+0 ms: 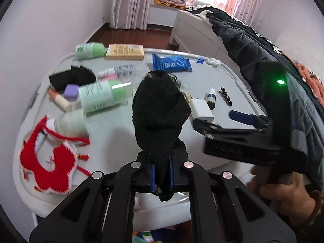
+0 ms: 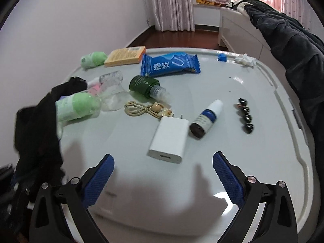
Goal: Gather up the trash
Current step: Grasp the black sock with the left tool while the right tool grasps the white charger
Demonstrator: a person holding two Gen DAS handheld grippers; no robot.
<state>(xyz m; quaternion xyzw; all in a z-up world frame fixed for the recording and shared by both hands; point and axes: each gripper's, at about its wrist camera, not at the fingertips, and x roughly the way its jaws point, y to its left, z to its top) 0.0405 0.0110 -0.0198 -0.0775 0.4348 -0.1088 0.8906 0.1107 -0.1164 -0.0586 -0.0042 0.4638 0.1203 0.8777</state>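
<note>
Left gripper (image 1: 162, 174) clamps black sock (image 1: 160, 113), lifted left of white charger (image 2: 169, 139). Right gripper (image 2: 163, 179) hovers spread wide just before the charger, holding nothing.

Bare white table top (image 2: 253, 158) right under the wide-open right gripper (image 2: 163, 174), with room to move. Just ahead, in the way: a white charger (image 2: 169, 139), a small dropper bottle (image 2: 206, 119), a row of black beads (image 2: 245, 115). Crowded far left side: green bottles (image 2: 78, 108), a black sock (image 2: 38, 133).
</note>
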